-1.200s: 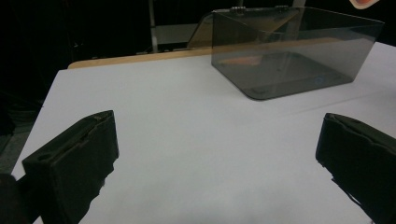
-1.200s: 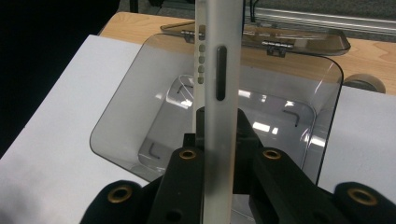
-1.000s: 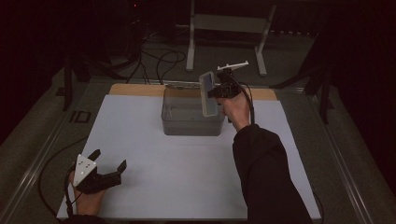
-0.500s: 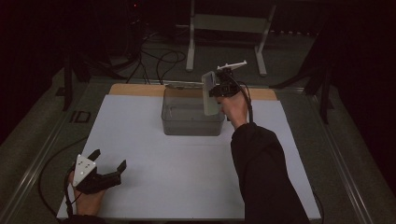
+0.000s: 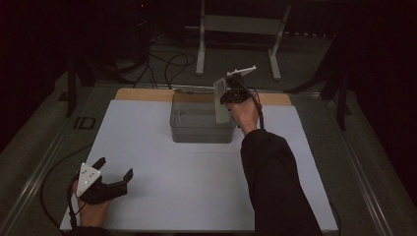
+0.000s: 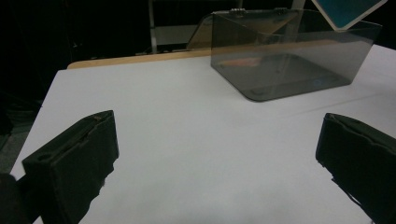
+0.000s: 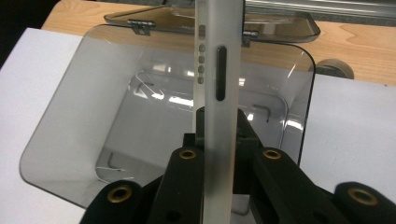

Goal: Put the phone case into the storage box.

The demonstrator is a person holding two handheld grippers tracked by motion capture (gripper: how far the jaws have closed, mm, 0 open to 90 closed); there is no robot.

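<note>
One cased phone [image 7: 218, 93] clamped edge-on between right claw [image 7: 219, 140] jaws, above bin [image 7: 70, 140].

Dim room, dark floor w/ cables [image 5: 169, 61], white metal stand [image 5: 238, 29] behind white-topped table [image 5: 162, 147]

A: What carries everything here?

B: A table [image 5: 147, 98] with a light wooden top, most of it covered by a white sheet [image 5: 187, 187].

A: And what rests on that sheet?

B: A smoky, clear plastic box [image 5: 201, 120], standing upright with its mouth open to the ceiling. Its hinged lid [image 7: 280, 28] is thrown back behind the box, over the bare wooden strip.

A: Anything else near the box?

B: Just beside the box's far right corner, a small round metal piece [image 7: 332, 69] sits at the sheet's edge. Well in front of the box, the sheet is plain white.
</note>
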